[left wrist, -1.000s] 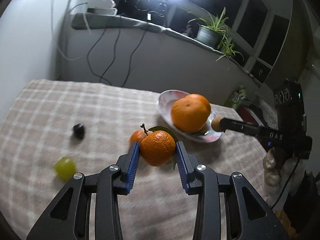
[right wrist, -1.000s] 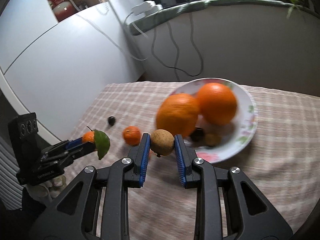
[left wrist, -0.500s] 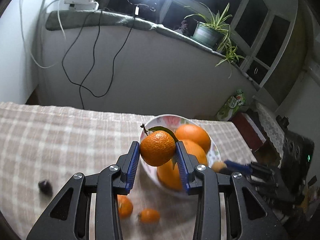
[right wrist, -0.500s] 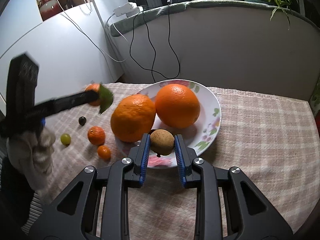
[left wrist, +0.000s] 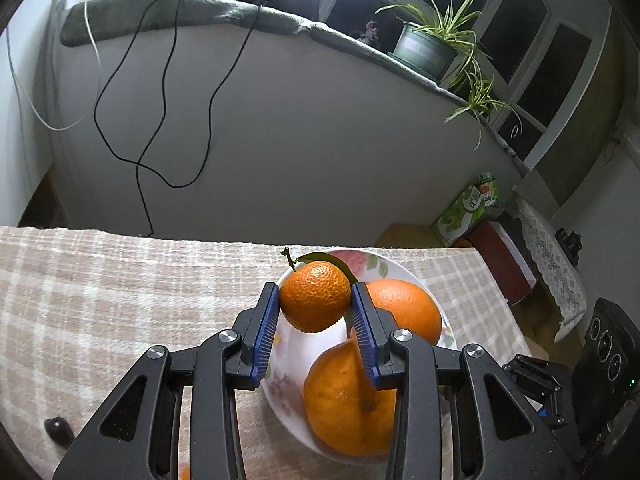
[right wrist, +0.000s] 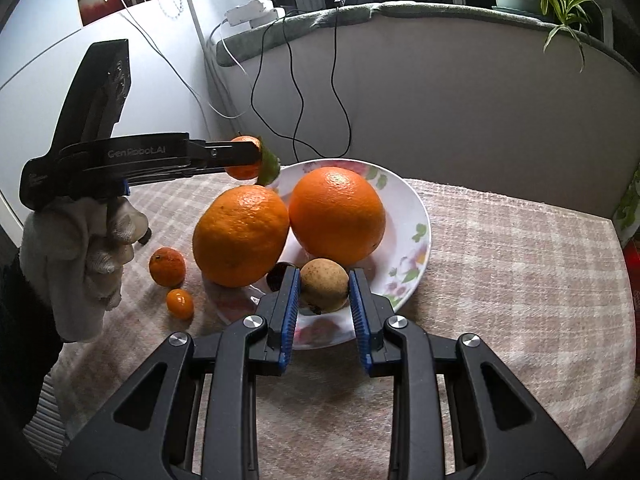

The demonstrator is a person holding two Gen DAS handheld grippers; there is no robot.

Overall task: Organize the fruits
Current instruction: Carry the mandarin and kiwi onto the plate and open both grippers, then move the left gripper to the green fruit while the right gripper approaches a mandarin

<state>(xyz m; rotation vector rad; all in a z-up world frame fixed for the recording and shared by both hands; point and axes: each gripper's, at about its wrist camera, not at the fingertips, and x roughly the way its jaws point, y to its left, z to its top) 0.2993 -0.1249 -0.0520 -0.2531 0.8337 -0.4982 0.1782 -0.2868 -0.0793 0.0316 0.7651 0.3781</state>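
I am holding both grippers loaded over the plate (right wrist: 420, 216).

Left to right in the right wrist view: two small mandarins (right wrist: 167, 266) and (right wrist: 180, 303) are lying on the checked tablecloth (right wrist: 520, 280), just beside the plate. The left gripper (left wrist: 315, 307) is clamping a leafy tangerine (left wrist: 315, 297) above the plate's far-left rim. Two large oranges (right wrist: 241, 236) and (right wrist: 337, 215) are filling most of the plate, touching each other. The right gripper (right wrist: 323, 285) is pinching a small brown fruit (right wrist: 324, 284), possibly a longan, low over the near rim, next to a dark fruit (right wrist: 278, 276).

Doing this step well, as I judge it: I am aiming the tangerine at the bare patch of plate left of the oranges, lowering until it rests before opening, since it could roll off the sloped rim. The brown fruit should be going into the near hollow beside the dark fruit, released gently.

Against half a second ago: the left gripper is sitting farther over the plate, with the tangerine now framed against the rim, not ahead of it. The right gripper is closer in and lower. Both grips are unchanged.
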